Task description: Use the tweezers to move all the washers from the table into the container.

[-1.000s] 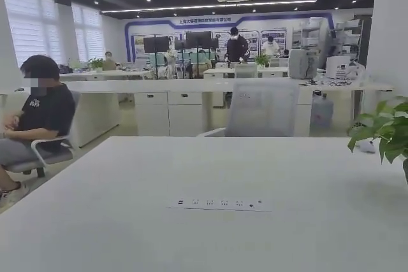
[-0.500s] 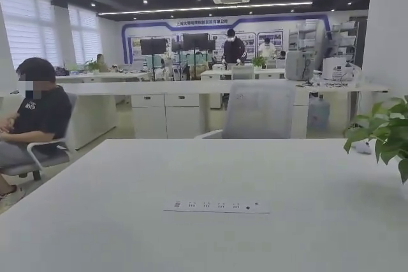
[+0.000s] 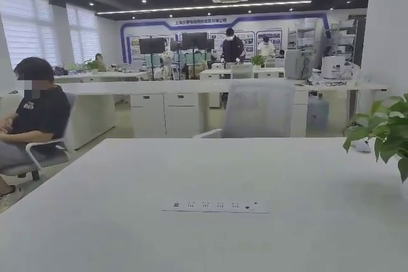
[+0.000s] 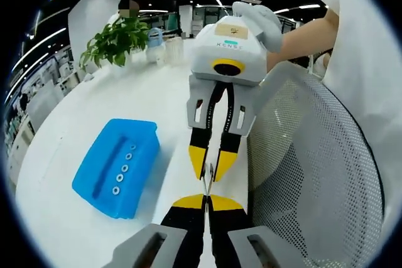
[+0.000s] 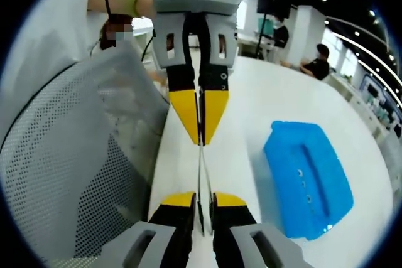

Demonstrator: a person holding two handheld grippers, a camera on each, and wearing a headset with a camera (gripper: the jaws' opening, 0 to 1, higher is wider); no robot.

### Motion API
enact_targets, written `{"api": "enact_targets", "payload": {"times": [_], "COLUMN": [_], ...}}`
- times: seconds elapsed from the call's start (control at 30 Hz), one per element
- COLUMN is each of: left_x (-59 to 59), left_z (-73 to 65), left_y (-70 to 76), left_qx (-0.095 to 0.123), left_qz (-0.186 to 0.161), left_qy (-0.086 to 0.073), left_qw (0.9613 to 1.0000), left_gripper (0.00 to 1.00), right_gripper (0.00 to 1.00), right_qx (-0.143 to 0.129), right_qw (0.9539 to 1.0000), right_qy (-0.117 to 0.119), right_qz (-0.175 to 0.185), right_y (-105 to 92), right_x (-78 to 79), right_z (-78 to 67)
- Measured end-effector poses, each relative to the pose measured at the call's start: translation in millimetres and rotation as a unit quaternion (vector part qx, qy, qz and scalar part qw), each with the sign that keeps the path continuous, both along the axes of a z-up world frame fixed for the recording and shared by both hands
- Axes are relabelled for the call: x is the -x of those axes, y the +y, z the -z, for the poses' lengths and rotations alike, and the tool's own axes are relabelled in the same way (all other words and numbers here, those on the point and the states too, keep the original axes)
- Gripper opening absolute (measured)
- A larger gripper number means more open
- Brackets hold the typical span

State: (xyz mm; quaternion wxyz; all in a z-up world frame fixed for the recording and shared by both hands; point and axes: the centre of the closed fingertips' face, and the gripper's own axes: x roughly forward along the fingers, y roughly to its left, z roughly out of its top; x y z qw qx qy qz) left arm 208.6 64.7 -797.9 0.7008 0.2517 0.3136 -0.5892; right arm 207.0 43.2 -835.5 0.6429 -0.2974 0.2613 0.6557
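Only the headset camera has drifted since the earlier frame. The socket strip [image 3: 217,206] sits a shade lower-left in the head view, and nothing on the table [image 3: 319,234] itself has moved. The head view looks out across the room, not down at the work.

Position: both grippers face each other tip to tip just beside the blue container [image 4: 146,149], between it and the mesh chair [image 4: 314,174], close to the table edge.

Left gripper [image 4: 207,202]: jaws pinched together on one end of the tweezers [image 5: 201,167].

Right gripper [image 5: 201,202]: jaws drawn narrow around the tweezers' other end, touching both legs.

Washers [image 4: 124,169]: a row lies in the container's trough. Whether any lie loose on the table I cannot tell.

Judgement: this looks like a regrip or hand-over of the tool.

Risks:
- If one gripper lets go before the other's hold is square, the tweezers could slip over the edge towards the chair.
- A skewed pinch could cross the legs.
- With the gaze away from the container, a stray swing could knock it and spill the row.
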Motion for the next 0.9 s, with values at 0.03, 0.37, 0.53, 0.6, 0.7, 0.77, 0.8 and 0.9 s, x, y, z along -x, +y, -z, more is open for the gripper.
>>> {"api": "enact_targets", "payload": {"times": [0.03, 0.37, 0.53, 0.6, 0.7, 0.77, 0.8, 0.9], "left_x": [0.0, -3.1, -5.2, -6.1, -7.2, -7.8, -7.4, -6.6], "left_z": [0.4, 26.8, 41.2, 45.9, 53.1, 56.7, 57.8, 61.6], "left_y": [0.8, 16.8, 20.1, 21.1, 24.7, 25.2, 25.5, 25.6], "left_qx": [-0.001, -0.056, -0.089, -0.1, -0.125, -0.135, -0.139, -0.149], "left_qz": [0.001, 0.006, 0.011, 0.012, 0.017, 0.019, 0.019, 0.018], "left_qy": [0.001, 0.037, 0.047, 0.049, 0.048, 0.05, 0.053, 0.061], "left_qw": [1.0, 0.9977, 0.9949, 0.9937, 0.9909, 0.9895, 0.9888, 0.9867], "left_gripper": [0.0, 0.0, 0.0, 0.0, 0.0, 0.0, 0.0, 0.0], "right_gripper": [0.1, 0.4, 0.58, 0.61, 0.67, 0.71, 0.72, 0.76], "right_qx": [-0.002, -0.108, -0.144, -0.153, -0.162, -0.169, -0.17, -0.176], "right_qw": [1.0, 0.9842, 0.9675, 0.9617, 0.9538, 0.9487, 0.9468, 0.9405], "right_qy": [0.002, 0.031, 0.003, -0.013, -0.036, -0.047, -0.051, -0.062], "right_qz": [0.008, 0.137, 0.208, 0.227, 0.25, 0.263, 0.268, 0.284], "right_y": [-0.6, -27.4, -60.3, -74.1, -90.4, -99.4, -103.0, -113.1], "right_x": [-1.6, -12.2, -20.0, -22.3, -25.7, -26.4, -26.6, -26.0], "right_z": [0.3, -34.5, -57.8, -66.3, -78.1, -84.3, -85.9, -89.9]}}
